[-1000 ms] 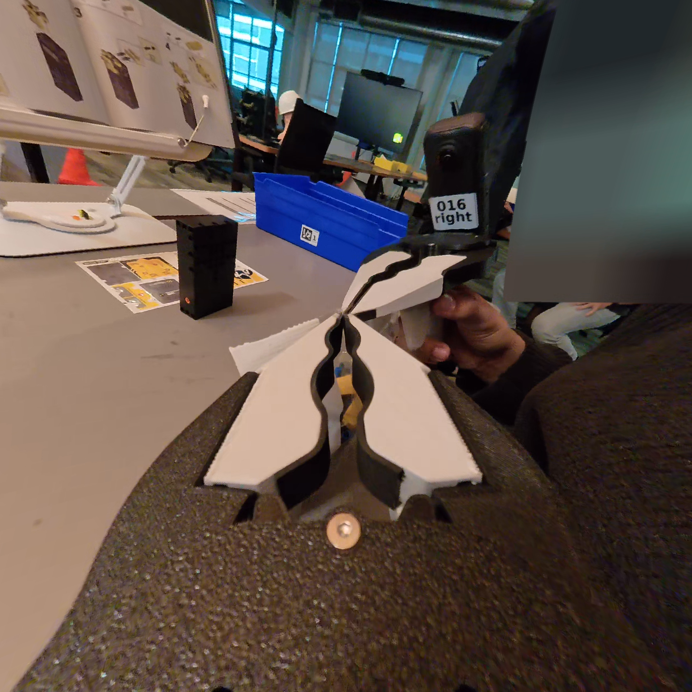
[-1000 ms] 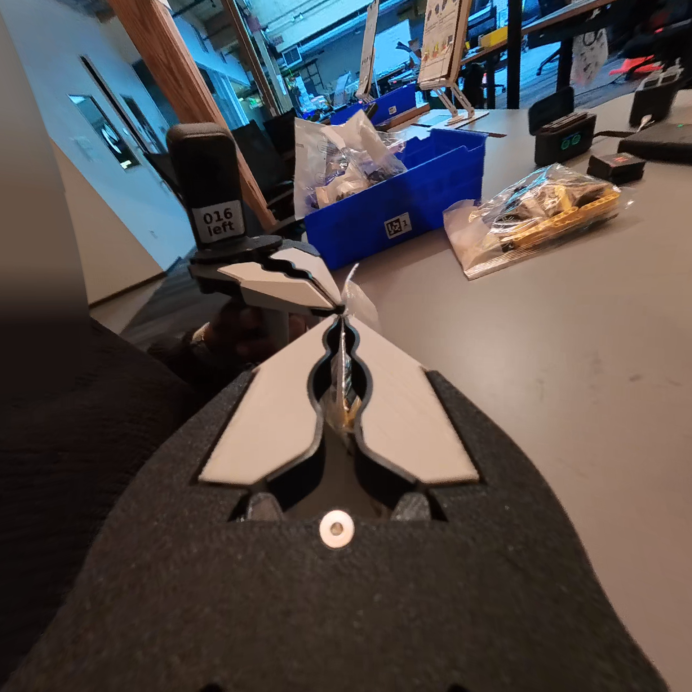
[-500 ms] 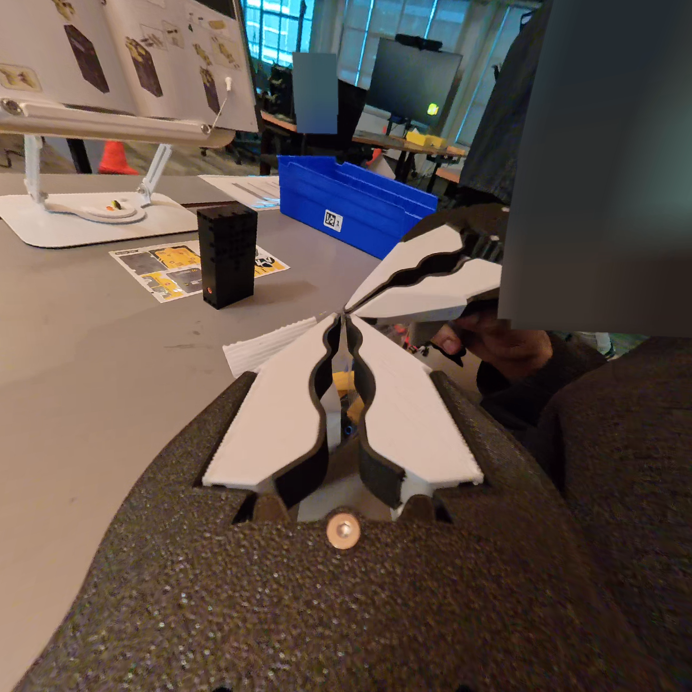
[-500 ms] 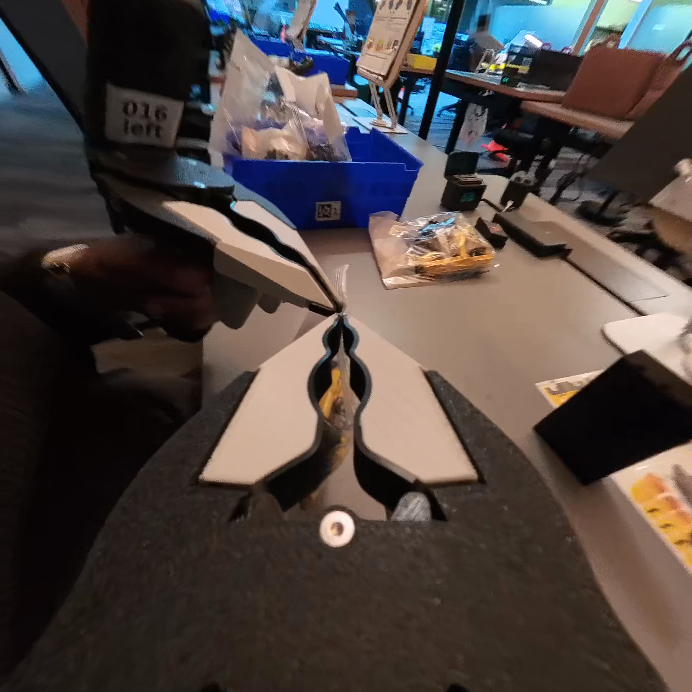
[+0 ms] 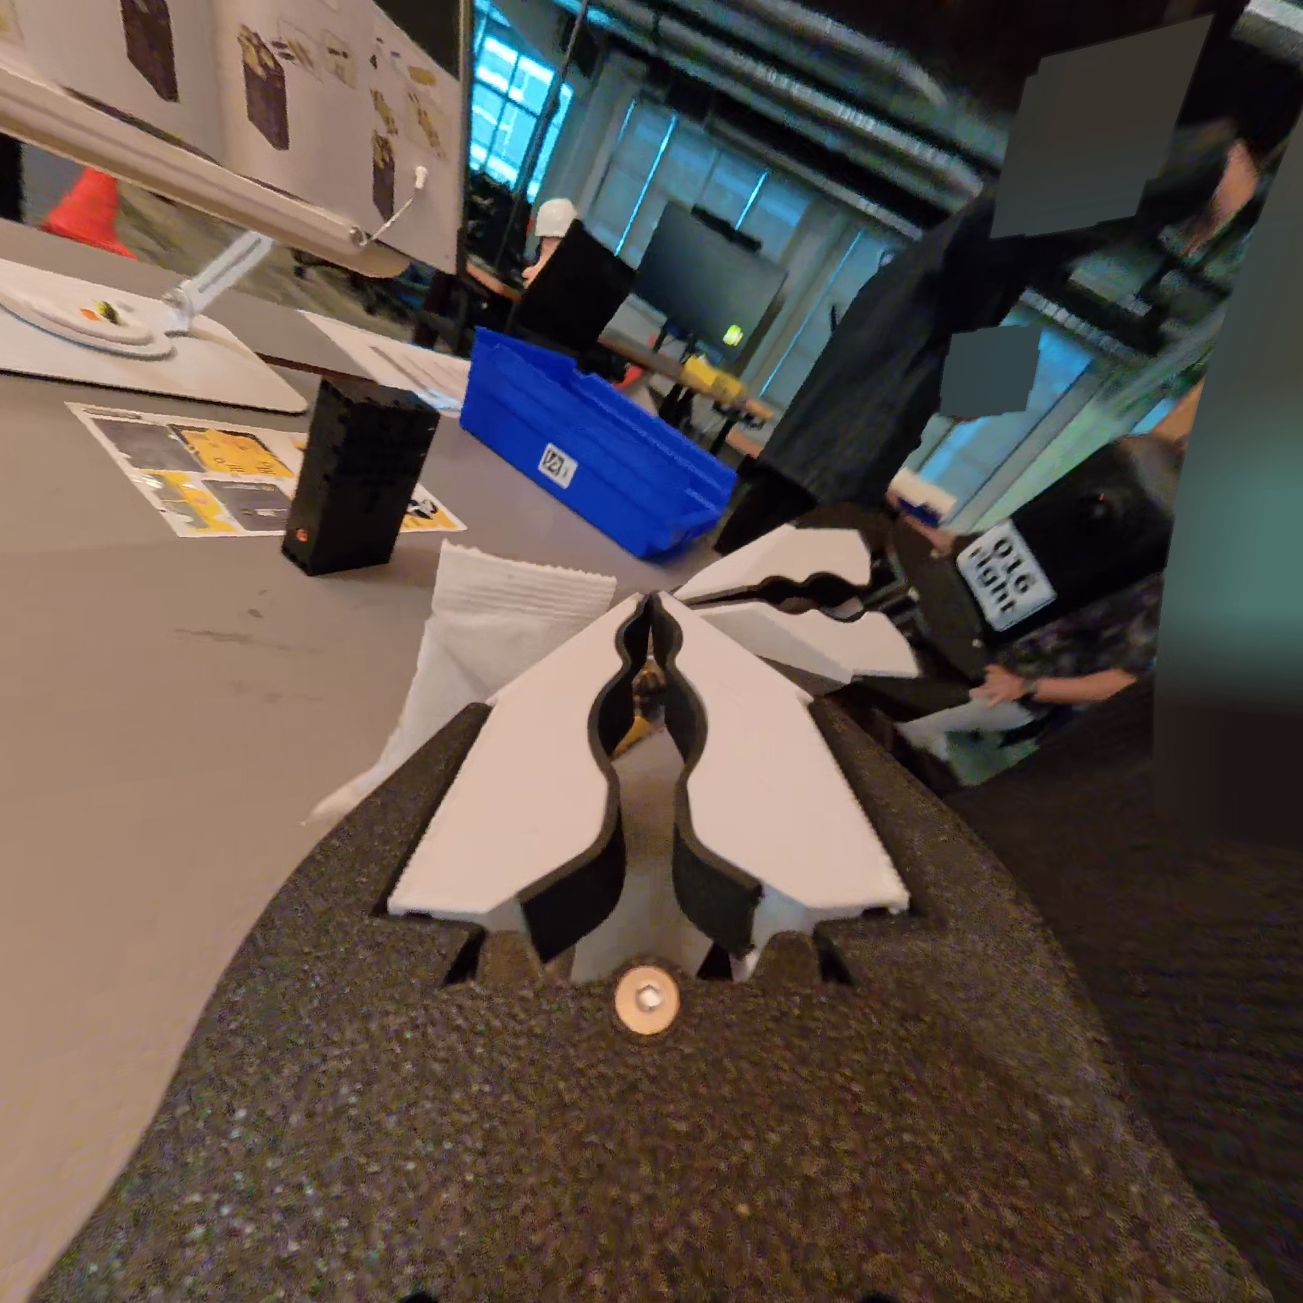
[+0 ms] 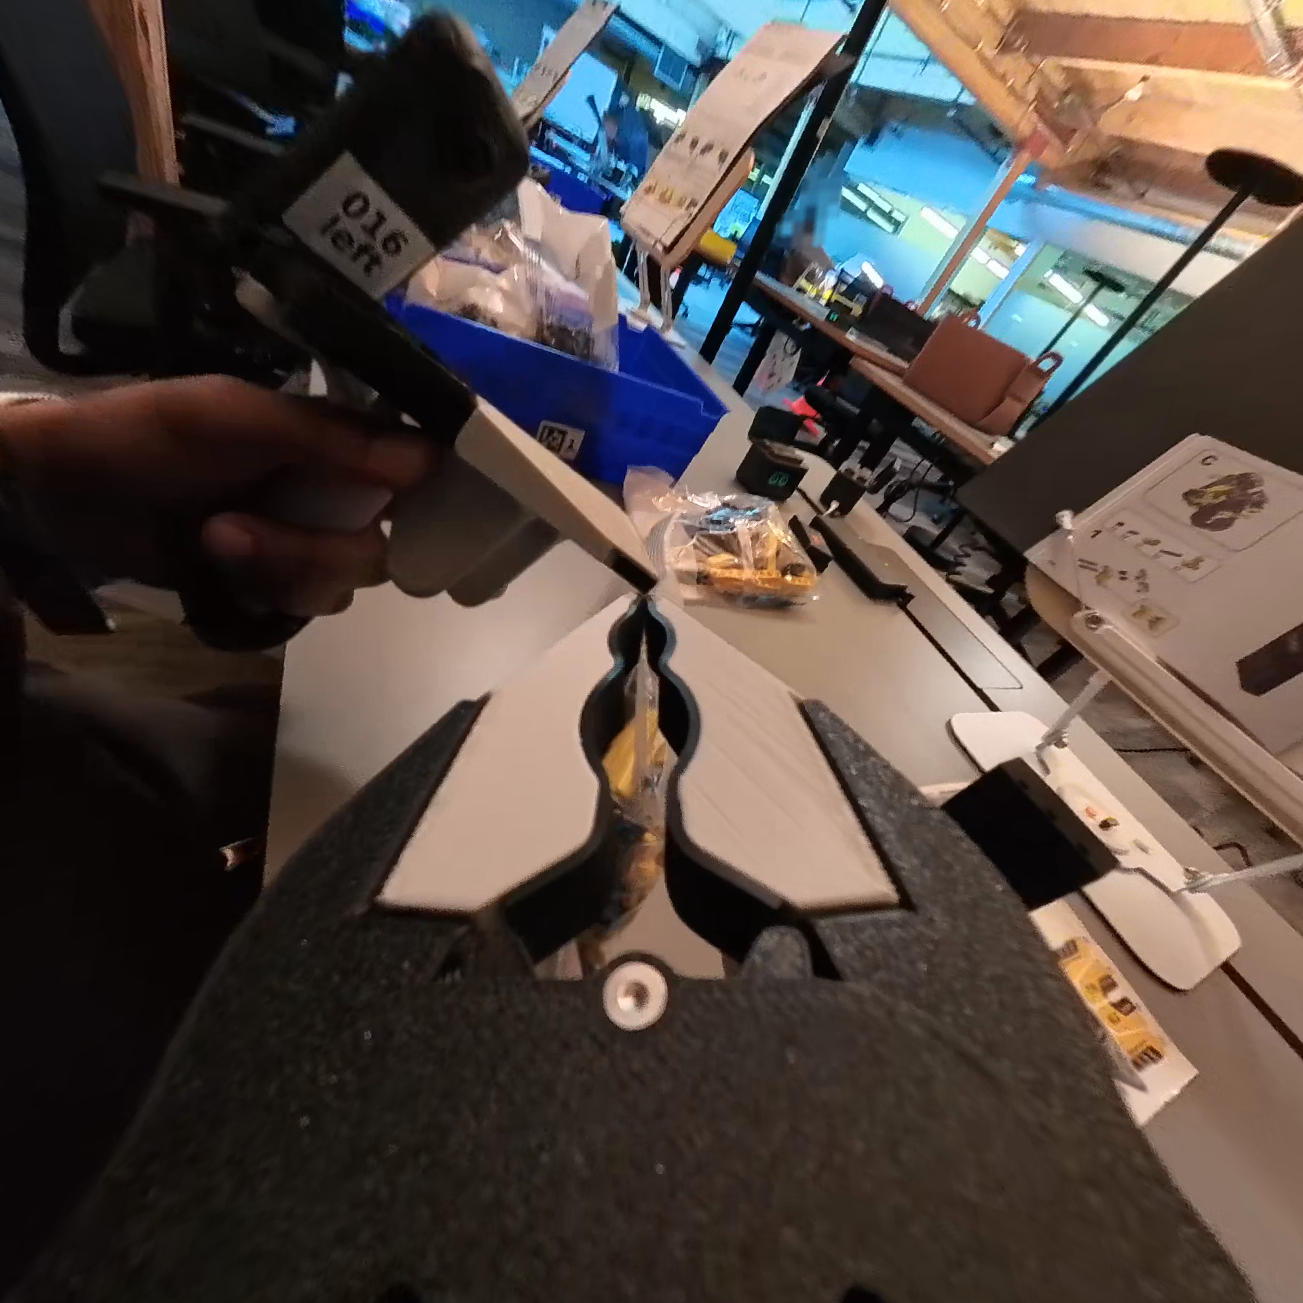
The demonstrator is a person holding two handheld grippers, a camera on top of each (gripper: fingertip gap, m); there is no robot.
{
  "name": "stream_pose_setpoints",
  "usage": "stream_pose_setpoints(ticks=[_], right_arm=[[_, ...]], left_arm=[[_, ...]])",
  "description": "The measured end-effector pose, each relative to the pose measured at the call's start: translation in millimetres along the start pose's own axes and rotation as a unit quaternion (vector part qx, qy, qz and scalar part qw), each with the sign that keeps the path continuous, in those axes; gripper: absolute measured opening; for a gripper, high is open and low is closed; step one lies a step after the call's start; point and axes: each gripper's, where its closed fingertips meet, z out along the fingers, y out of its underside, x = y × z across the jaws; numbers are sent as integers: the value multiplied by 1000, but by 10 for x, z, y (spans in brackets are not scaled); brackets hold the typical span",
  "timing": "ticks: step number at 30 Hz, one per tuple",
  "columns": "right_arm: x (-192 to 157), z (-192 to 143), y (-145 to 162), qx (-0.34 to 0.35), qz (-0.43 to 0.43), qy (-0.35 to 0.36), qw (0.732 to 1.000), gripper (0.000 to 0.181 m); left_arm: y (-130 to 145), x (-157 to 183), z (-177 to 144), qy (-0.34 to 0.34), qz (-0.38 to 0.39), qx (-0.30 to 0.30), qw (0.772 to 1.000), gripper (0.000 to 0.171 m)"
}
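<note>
My left gripper [image 5: 650, 599] and my right gripper [image 6: 643, 603] are both shut on one small plastic bag of yellow and black toy-brick parts. The bag [image 5: 493, 634] is white on one side, with a crimped top edge, and hangs over the grey table's front edge. Its clear side with yellow pieces [image 6: 634, 761] shows between my right fingers. The two grippers meet tip to tip on the bag's top. The right gripper shows in the left wrist view [image 5: 797, 589], tilted. The left gripper shows in the right wrist view [image 6: 550, 508], held by a hand [image 6: 233, 493].
A black brick tower [image 5: 356, 476] stands on a printed sheet [image 5: 183, 465]. A blue bin [image 5: 592, 451] sits behind; it holds bags [image 6: 536, 282]. Another parts bag [image 6: 733, 543] lies on the table [image 5: 176, 705]. A white stand with an instruction booklet [image 5: 211, 106] is at left. The grippers are tip to tip, or close to it.
Both grippers have rolled and tilted while still pinching the bag. The white side of the bag has swung up more into the left view. The right view has turned towards the table.
</note>
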Motion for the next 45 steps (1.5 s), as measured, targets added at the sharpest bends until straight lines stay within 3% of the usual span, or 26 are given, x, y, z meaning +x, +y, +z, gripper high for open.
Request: stream_pose_setpoints(ticks=[4,10,13,15,17,19,22,28,32,34,37,39,40,41,45], right_arm=[[17,50,87,-43,-105,56,992,0],[20,84,144,-66,-225,100,967,0],[33,100,178,-57,-209,97,971,0],[50,84,160,-35,-147,88,985,0],[91,39,94,16,1,52,999,0],[158,-11,50,69,149,16,986,0],[217,-32,58,105,280,-18,954,0],[266,-61,37,142,389,-67,908,0],[258,-106,-53,185,457,-125,861,0],[248,-122,-84,198,466,-137,852,0],[239,-124,-85,191,429,-113,875,0],[385,-301,-152,214,370,-57,902,0],[426,-328,-122,189,336,-32,922,0],[386,-286,-86,158,303,-21,940,0],[355,-219,-49,152,309,-25,938,0]], left_arm=[[33,-95,36,-23,-12,3,1000,0],[58,-175,49,14,-127,23,991,0],[74,-219,57,16,-148,29,988,0],[56,-207,65,20,-149,31,988,0],[5,-146,69,36,-153,40,987,0],[-47,-80,97,41,-139,46,988,0],[-71,-40,131,41,-122,41,991,0],[-94,49,165,68,-114,53,990,0],[-153,126,142,127,-159,79,976,0],[-182,129,133,154,-200,92,963,0],[-199,83,138,149,-235,99,955,0],[-397,-228,-75,117,-290,170,935,0],[-422,-405,-203,90,-285,178,937,0],[-324,-441,-185,53,-249,143,956,0],[-315,-207,-65,74,-217,118,966,0]])
